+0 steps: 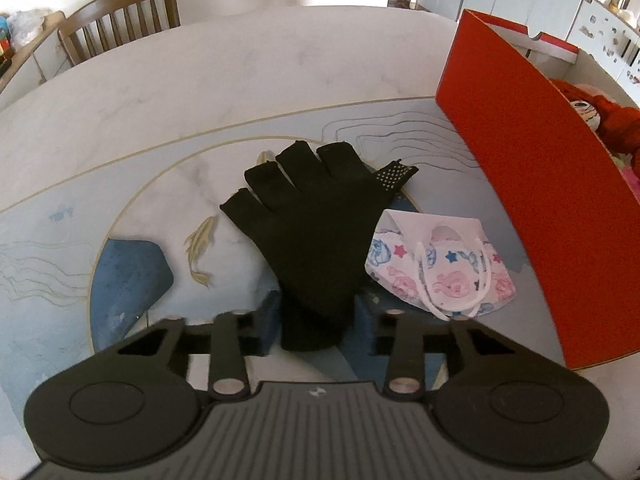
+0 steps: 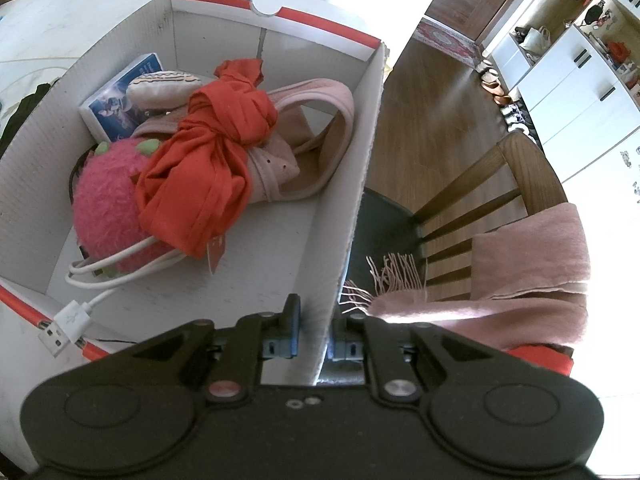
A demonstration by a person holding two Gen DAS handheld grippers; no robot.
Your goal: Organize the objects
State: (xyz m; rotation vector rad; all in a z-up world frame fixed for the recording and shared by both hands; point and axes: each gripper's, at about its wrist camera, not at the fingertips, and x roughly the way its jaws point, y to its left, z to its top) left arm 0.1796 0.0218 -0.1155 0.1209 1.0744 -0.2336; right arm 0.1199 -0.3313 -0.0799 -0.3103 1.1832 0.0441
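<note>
A round marbled desk carries a red-and-white cardboard box and, beside its red outer wall, a black fingerless glove lying flat. The glove's long axis runs away from the left gripper, finger stubs pointing far, cuff pinched between the fingers. A patterned face mask touches the glove's right edge. Only the right view shows the box's contents: red cloth, pink plush, white cable. The right gripper fingers clamp the box's near wall.
</note>
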